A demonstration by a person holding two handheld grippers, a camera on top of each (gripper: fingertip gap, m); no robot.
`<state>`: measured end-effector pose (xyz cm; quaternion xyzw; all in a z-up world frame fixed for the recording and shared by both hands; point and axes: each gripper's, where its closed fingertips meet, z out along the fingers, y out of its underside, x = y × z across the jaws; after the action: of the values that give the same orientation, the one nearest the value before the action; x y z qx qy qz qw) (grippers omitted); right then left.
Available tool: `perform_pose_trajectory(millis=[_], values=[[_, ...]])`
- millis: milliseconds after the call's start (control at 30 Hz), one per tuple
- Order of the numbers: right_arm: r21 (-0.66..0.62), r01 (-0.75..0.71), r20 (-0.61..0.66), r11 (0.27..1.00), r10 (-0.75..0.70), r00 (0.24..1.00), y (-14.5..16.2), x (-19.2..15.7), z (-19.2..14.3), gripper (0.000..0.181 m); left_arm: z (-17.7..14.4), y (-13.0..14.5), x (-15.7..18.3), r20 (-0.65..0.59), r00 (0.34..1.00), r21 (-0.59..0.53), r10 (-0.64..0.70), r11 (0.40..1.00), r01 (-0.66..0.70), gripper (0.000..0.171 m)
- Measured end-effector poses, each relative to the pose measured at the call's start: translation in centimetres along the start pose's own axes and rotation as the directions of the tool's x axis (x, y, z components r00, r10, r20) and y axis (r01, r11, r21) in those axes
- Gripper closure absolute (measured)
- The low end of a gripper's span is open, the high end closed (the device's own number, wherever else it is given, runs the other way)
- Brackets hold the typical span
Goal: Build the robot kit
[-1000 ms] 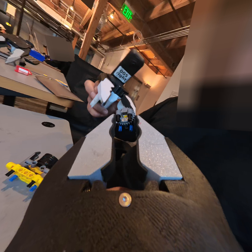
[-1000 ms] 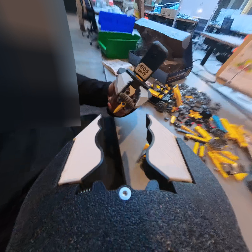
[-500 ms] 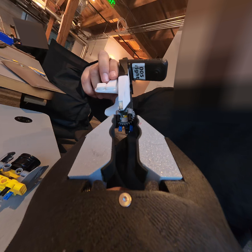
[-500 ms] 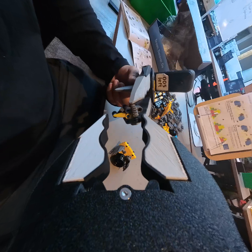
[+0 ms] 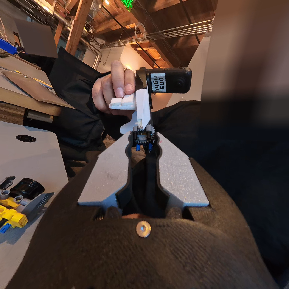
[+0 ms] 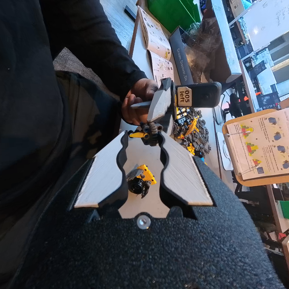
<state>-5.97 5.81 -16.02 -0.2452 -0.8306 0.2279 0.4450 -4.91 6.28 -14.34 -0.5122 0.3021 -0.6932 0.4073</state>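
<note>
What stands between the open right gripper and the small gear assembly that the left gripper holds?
Nothing visible does. The gear assembly, clamped in the left gripper, sits right at the tips of the right gripper, whose fingers are apart. The yellow-and-black piece seen in the gap lies on the table beyond, not in the way.

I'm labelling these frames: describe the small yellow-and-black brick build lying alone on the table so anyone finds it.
On the pale table, in the right wrist view, look between the right gripper's open fingers. The small build lies there alone: yellow block, grey fin, black round wheel-like part. The gear piece is instead held aloft by the left gripper.
</note>
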Motion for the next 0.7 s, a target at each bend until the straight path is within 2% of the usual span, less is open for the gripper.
perform_pose_trajectory(millis=[367, 500, 700], values=[[-0.026, 0.052, 0.038, 0.998, -0.051, 0.998, 0.3, -0.7, 0.1, 0.143, 0.1, 0.7, -0.1, 0.009, 1.0, -0.049, -0.001, 0.999, 0.001, 0.147], [0.015, 0.01, 0.054, 1.0, -0.011, 0.998, -0.3, -0.8, 0.0, 0.143, 0.2, 0.7, 0.4, -0.016, 1.0, -0.052, 0.0, 0.999, -0.001, 0.147], [-0.012, 0.0, 0.066, 1.0, 0.001, 0.998, 0.5, -1.1, 0.2, 0.143, 0.1, 1.3, -0.4, 0.015, 1.0, -0.084, -0.018, 0.996, 0.019, 0.147]])
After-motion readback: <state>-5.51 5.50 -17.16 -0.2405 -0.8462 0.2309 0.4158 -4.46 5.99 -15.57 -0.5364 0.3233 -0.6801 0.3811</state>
